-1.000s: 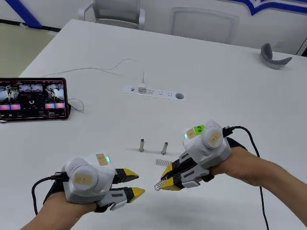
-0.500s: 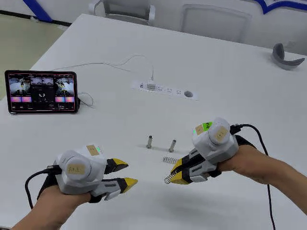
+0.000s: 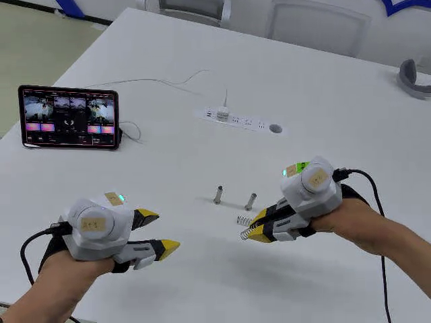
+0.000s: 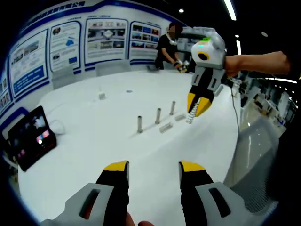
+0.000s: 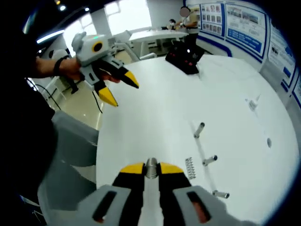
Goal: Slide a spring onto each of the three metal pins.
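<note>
Right gripper (image 3: 258,231) clamped our spring (image 3: 246,233), slanting down past its tips | upright pins (image 3: 250,201) stood just beyond, toward the far edge of the bench (image 3: 202,286) | left gripper (image 3: 159,233) gaped, farther off.

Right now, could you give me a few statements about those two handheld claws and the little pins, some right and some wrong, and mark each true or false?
1. The right gripper is shut on a spring. True.
2. The left gripper grips a pin. False: its jaws are open and empty.
3. Every pin already wears a spring. False: the three pins stand bare.
4. A loose spring lies on the table near the pins. True.
5. The tablet is switched off. False: its screen is lit.
</note>
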